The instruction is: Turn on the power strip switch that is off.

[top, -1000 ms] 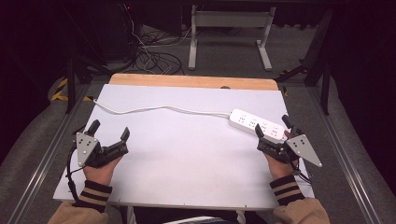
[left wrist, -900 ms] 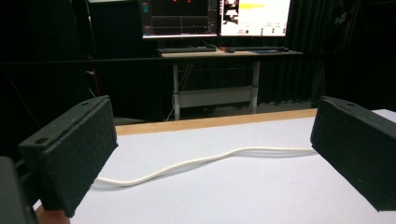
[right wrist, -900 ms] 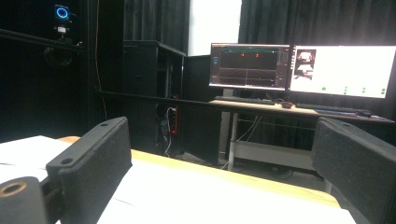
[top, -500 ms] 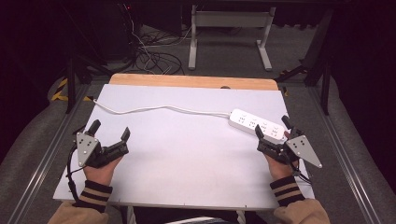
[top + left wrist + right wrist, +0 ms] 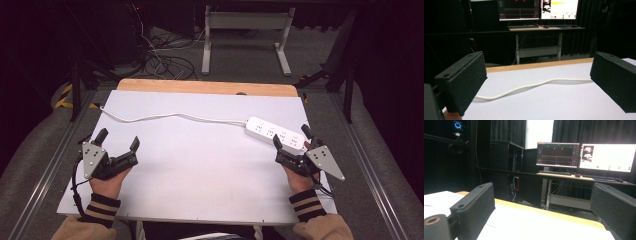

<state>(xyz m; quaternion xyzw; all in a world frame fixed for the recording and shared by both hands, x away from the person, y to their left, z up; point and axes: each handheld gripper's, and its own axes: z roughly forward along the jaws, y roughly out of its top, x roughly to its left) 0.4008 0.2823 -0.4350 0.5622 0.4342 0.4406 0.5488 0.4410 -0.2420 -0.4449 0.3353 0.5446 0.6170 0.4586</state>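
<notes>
Nothing is held yet, and the work is judged to be at its very start. At the near left of the table (image 5: 200,170), the left gripper (image 5: 119,144) is seen resting low over the white surface, its jaws spread wide with only bare table between them. At the near right, the right gripper (image 5: 291,140) is likewise parted and empty (its far jaw sits just beside the near end of the strip, though contact cannot be made out from above).

Just beyond it lies the white power strip (image 5: 272,133), flat on the right side of the table, untouched as far as can be judged. From its left end the white cord (image 5: 170,117) is trailed leftward across the table to the far-left edge; the same cord (image 5: 529,86) is seen between the left gripper's open jaws, well beyond them.

Everything is judged left to do: the strip is not gripped or lifted.

Where the cord goes after the table edge is lost in the dark floor. The strip's sockets are too small to count. In the right gripper view, the monitors (image 5: 584,156) glow far off, their contents unreadable.
</notes>
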